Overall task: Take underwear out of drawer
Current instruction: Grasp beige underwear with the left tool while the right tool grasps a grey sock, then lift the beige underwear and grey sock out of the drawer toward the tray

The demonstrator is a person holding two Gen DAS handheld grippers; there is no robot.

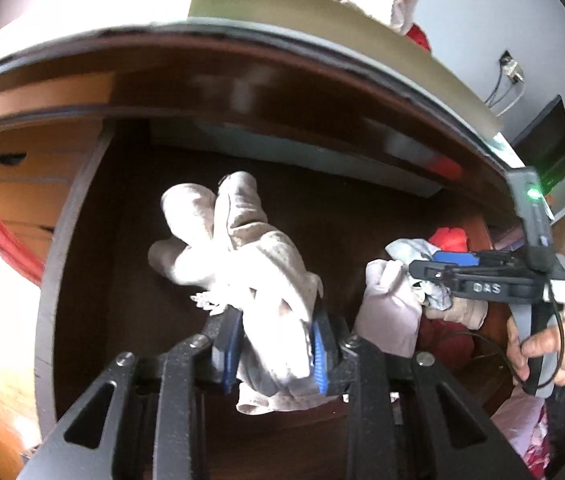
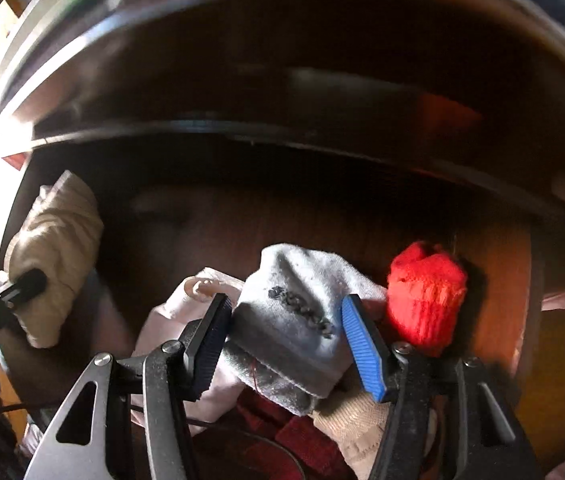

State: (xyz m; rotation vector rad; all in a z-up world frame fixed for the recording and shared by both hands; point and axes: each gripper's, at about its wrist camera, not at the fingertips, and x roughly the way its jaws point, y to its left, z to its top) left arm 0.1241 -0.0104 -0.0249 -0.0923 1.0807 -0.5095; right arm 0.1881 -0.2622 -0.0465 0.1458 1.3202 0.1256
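Observation:
In the left wrist view my left gripper [image 1: 274, 346] is shut on a cream-white garment [image 1: 242, 248], which is lifted above the dark floor of the open drawer [image 1: 122, 240]; the garment's folds rise past the blue pads. The same gripper [image 2: 22, 284] and cream garment [image 2: 56, 248] appear at the left of the right wrist view. My right gripper [image 2: 286, 302] points down into the clothes pile, open, with a grey-white garment [image 2: 294, 320] between its pads; the fabric nearly fills the gap. A hand holds that gripper [image 1: 430, 266] at the drawer's right side.
A rolled red garment [image 2: 426, 292] lies right of the grey one, a pale pink piece [image 2: 178, 316] to its left, and beige knit [image 2: 354, 420] and dark red cloth [image 2: 282, 436] below. The dresser top edge [image 1: 242, 40] overhangs the drawer; a white roll [image 1: 382, 0] lies on top.

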